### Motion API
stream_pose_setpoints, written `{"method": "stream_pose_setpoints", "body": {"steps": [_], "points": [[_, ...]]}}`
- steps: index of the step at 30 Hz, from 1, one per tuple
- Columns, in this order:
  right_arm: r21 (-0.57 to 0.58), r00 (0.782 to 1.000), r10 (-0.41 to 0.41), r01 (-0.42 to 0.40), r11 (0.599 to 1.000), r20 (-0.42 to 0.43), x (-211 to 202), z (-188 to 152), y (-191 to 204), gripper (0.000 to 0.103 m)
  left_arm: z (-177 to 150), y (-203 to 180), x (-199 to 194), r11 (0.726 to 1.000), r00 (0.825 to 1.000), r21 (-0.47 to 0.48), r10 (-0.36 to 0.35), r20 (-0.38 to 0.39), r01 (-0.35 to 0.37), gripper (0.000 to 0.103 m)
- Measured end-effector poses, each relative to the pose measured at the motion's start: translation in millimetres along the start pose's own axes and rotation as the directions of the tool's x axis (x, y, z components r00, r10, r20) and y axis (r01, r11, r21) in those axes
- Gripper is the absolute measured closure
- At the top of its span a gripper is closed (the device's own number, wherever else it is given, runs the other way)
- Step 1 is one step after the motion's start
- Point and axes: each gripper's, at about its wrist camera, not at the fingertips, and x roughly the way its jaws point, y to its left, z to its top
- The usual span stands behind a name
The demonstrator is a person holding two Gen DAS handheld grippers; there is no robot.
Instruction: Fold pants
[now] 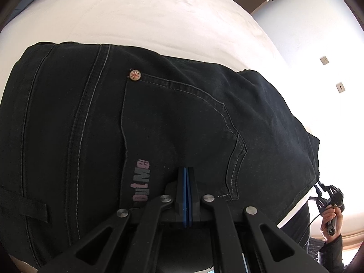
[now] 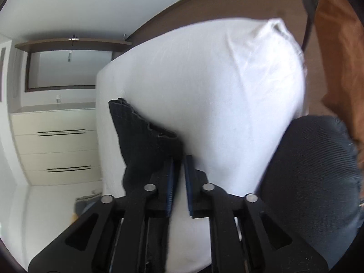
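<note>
The white bed fills the upper half of the left wrist view and the centre of the right wrist view, where its sheet bulges toward the upper right of the frame. Across the middle and lower left of the left wrist view lie the black pants, spread on the bed with a stitched back pocket at centre, a pink printed logo below it and a small round rivet at the pocket's upper corner. In the right wrist view a corner of the pants hangs at centre left, against the sheet. A cream dresser stands at the left of that frame.

The left tool sits at lower centre, its blue pads pressed together flat, with the pants' fabric right at the tips; whether cloth is pinched between them I cannot tell. The right tool, lower centre, has its pads apart with white sheet showing in the gap; the pants' cloth lies against the outside of its left finger.
</note>
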Motion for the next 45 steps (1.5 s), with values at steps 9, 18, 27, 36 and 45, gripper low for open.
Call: {"method": "stream_pose_setpoints", "body": {"steps": [9,18,27,36,45], "points": [[-0.447,0.962,0.067,-0.184,0.876,-0.266,71,-84,171,0.086,-7,-6,4,0.999,1.0,-0.03,0.018,0.014,-0.017,0.098],[-0.35,0.887,-0.036,-0.145,0.925,-0.46,235,-96,174,0.095,-11,2,2,0.999,1.0,-0.053,0.002,0.021,-0.001,0.098],[-0.261,0.99,0.046,-0.079,0.962,-0.13,213,9,160,0.103,-12,12,1,0.998,1.0,-0.065,-0.017,0.024,0.019,0.098],[-0.355,0.905,0.146,-0.299,0.886,-0.399,195,-76,159,0.096,-15,0,-2,0.998,0.999,-0.046,0.043,0.022,-0.042,0.098],[-0.399,0.965,0.076,-0.174,0.9,-0.249,172,-45,183,0.092,-19,-1,-2,0.996,0.997,-0.063,0.06,0.046,-0.057,0.098]]}}
